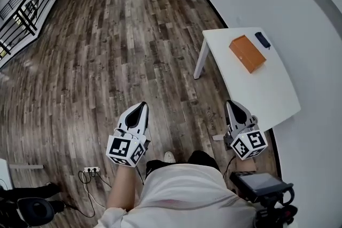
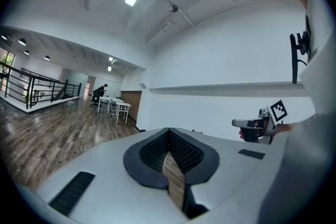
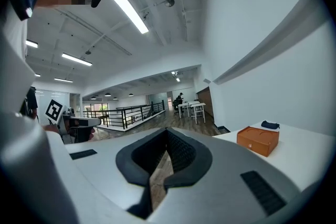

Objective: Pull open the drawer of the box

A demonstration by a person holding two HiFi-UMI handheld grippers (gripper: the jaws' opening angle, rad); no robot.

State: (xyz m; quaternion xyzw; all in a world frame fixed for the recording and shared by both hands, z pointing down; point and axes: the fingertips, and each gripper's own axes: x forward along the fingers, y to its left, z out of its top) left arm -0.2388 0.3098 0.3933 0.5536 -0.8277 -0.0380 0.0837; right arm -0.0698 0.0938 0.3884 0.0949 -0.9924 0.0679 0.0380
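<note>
My left gripper (image 1: 141, 106) is clenched, its jaws meeting at the tip with nothing between them, as the left gripper view (image 2: 169, 131) shows plainly. My right gripper (image 1: 231, 104) is clenched the same way and also empty; in its own view (image 3: 167, 131) the two dark pads close to a point. Both point forward about level, held side by side in front of my body, each with its marker cube (image 1: 126, 150) at the back. Each one also shows at the edge of the other's view. Past the right gripper, just off to its right, stands a white table (image 1: 270, 91) against the white wall (image 1: 299, 2). In the head view the gripper's tip sits close to the table's near edge. The orange box (image 1: 247, 53) lies flat toward the far end of that table, well apart from both grippers. In the right gripper view it sits ahead and to the right (image 3: 257, 140). It looks shut all round from here, and I cannot make out the drawer front. Just beyond the box lies a small dark thing (image 1: 262, 40), not touching it. Ahead of the left gripper there is only wooden floor (image 1: 107, 61), with a black railing (image 1: 26, 5) along its far left side. A power strip (image 1: 91, 170) lies on the floor near my left side.
</note>
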